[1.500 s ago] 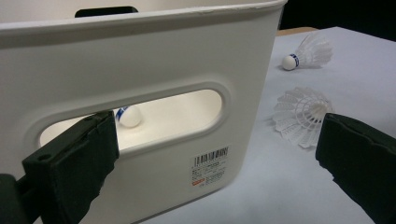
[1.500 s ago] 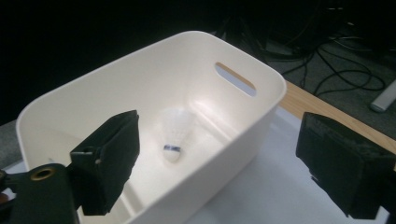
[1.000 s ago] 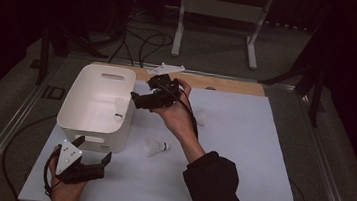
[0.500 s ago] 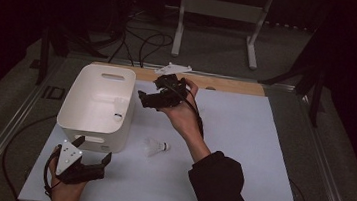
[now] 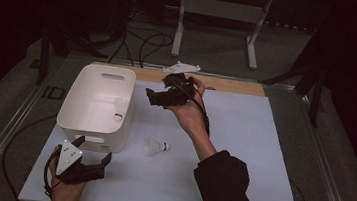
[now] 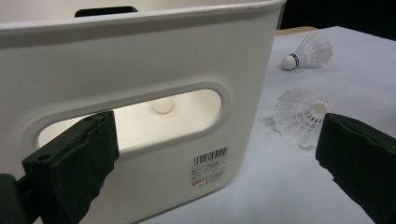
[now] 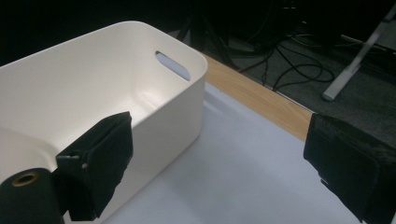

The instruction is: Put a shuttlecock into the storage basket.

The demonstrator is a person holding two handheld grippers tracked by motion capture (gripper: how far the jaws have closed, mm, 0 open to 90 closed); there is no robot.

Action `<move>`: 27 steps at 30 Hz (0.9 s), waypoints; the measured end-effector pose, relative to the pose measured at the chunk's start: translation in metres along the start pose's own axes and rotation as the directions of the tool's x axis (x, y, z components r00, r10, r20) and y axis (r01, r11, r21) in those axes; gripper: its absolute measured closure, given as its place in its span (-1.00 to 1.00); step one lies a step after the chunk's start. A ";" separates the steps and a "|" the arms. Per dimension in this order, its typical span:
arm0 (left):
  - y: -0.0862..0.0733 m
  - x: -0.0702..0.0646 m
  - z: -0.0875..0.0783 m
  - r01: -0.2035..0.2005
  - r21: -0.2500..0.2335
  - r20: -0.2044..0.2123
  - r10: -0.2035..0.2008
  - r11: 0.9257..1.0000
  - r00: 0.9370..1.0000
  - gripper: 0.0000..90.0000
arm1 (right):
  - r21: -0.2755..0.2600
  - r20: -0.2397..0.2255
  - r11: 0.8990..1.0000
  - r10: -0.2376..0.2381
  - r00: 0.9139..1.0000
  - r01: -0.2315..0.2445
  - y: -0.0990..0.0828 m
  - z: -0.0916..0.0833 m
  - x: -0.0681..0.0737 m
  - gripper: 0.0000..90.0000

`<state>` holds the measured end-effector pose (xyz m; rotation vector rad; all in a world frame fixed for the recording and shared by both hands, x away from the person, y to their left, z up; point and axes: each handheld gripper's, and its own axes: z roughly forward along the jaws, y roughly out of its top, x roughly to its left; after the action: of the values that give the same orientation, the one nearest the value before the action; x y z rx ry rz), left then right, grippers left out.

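A white plastic bin point(image 5: 98, 88) stands on the left of the white table. Inside it lies a shuttlecock point(image 5: 117, 116), whose cork point(image 6: 163, 107) shows through the handle slot. A second shuttlecock point(image 5: 154, 146) lies on the table just right of the bin's front corner, seen close in the left gripper view point(image 6: 301, 115). A third shuttlecock point(image 6: 308, 50) lies farther off. My left gripper point(image 5: 94, 149) rests open at the bin's front wall, nothing between its jaws point(image 6: 219, 154). My right gripper point(image 5: 150, 97) hovers open and empty beside the bin's right rim point(image 7: 219, 158).
A wooden strip point(image 5: 233, 85) runs along the table's far edge, with a white three-cornered plate point(image 5: 182, 68) lying on it. Beyond are cables and a metal stand point(image 5: 221, 9) on the floor. A metal rail borders the table on each side.
My right gripper has drawn back to the right, away from above the bin's rim. The left gripper has stayed put.
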<state>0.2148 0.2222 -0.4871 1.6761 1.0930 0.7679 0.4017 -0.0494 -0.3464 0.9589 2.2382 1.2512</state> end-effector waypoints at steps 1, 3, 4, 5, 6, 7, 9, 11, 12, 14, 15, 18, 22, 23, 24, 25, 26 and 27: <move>0.000 0.000 0.000 0.001 -0.001 0.000 -0.001 1.000 1.000 -1.00 | 0.000 0.002 1.000 0.002 1.000 -0.002 -0.001 0.000 -0.001 -0.82; 0.000 0.000 0.000 0.000 0.001 -0.001 0.000 1.000 1.000 -1.00 | 0.005 0.009 1.000 0.000 1.000 0.000 -0.002 -0.001 -0.003 -0.82; 0.000 0.000 0.000 -0.001 -0.001 -0.001 0.001 1.000 1.000 -1.00 | 0.004 0.011 1.000 0.005 1.000 -0.005 -0.002 -0.001 -0.004 -0.82; 0.000 0.000 0.000 -0.001 0.000 0.000 0.001 1.000 1.000 -1.00 | 0.004 0.012 1.000 0.006 1.000 -0.006 -0.003 -0.001 -0.006 -0.82; 0.000 0.000 0.000 -0.001 0.000 0.000 0.001 1.000 1.000 -1.00 | 0.005 0.015 1.000 0.006 1.000 -0.006 -0.003 -0.001 -0.007 -0.82; 0.000 0.000 0.000 -0.002 0.000 0.000 0.002 1.000 1.000 -1.00 | 0.002 0.022 1.000 0.005 1.000 -0.005 -0.004 -0.001 -0.008 -0.82; 0.000 0.000 0.000 -0.002 0.001 0.000 0.002 1.000 1.000 -1.00 | 0.002 0.026 1.000 0.012 1.000 -0.012 -0.005 -0.001 -0.011 -0.82; 0.000 0.000 0.000 -0.001 0.000 0.000 0.001 1.000 1.000 -1.00 | -0.002 0.031 1.000 0.011 0.999 -0.011 -0.006 -0.002 -0.012 -0.82; 0.000 0.000 0.000 0.000 0.000 0.000 0.000 1.000 1.000 -1.00 | -0.003 0.032 1.000 0.015 0.999 -0.015 -0.007 -0.002 -0.013 -0.82; 0.000 0.000 0.000 0.000 0.000 0.001 0.000 1.000 1.000 -1.00 | 0.002 0.042 1.000 0.020 0.999 -0.020 -0.008 -0.003 -0.016 -0.82; 0.000 0.000 0.000 0.000 0.000 0.000 0.000 1.000 1.000 -1.00 | 0.002 0.044 1.000 0.022 0.999 -0.022 -0.009 -0.003 -0.018 -0.82; 0.000 0.000 0.000 0.002 -0.001 0.000 -0.002 1.000 1.000 -1.00 | 0.007 0.053 1.000 0.029 0.998 -0.029 -0.011 -0.004 -0.022 -0.82; 0.000 0.000 0.000 0.001 0.000 0.000 -0.001 1.000 1.000 -1.00 | 0.016 0.061 0.999 0.035 0.997 -0.036 -0.014 -0.003 -0.027 -0.82; 0.000 0.000 0.000 0.001 0.000 0.000 -0.001 1.000 1.000 -1.00 | 0.014 0.066 0.999 0.035 0.997 -0.036 -0.015 -0.003 -0.028 -0.82; 0.000 0.000 0.000 0.001 0.001 0.000 -0.001 1.000 1.000 -1.00 | 0.020 0.069 0.999 0.037 0.997 -0.038 -0.015 -0.003 -0.028 -0.82; 0.000 0.000 0.000 0.001 0.000 0.000 -0.001 1.000 1.000 -1.00 | 0.021 0.069 0.999 0.035 0.997 -0.036 -0.016 -0.003 -0.030 -0.82; 0.000 0.000 0.000 0.001 0.000 0.000 -0.001 1.000 1.000 -1.00 | 0.024 0.069 0.999 0.044 0.997 -0.046 -0.017 -0.003 -0.030 -0.82; 0.000 0.000 0.000 0.001 0.000 0.000 -0.001 1.000 1.000 -1.00 | 0.026 0.070 0.999 0.042 0.997 -0.044 -0.017 -0.004 -0.030 -0.82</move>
<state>0.2146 0.2224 -0.4868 1.6755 1.0940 0.7675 0.4139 -0.0799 -0.3589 1.0499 2.1976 1.1897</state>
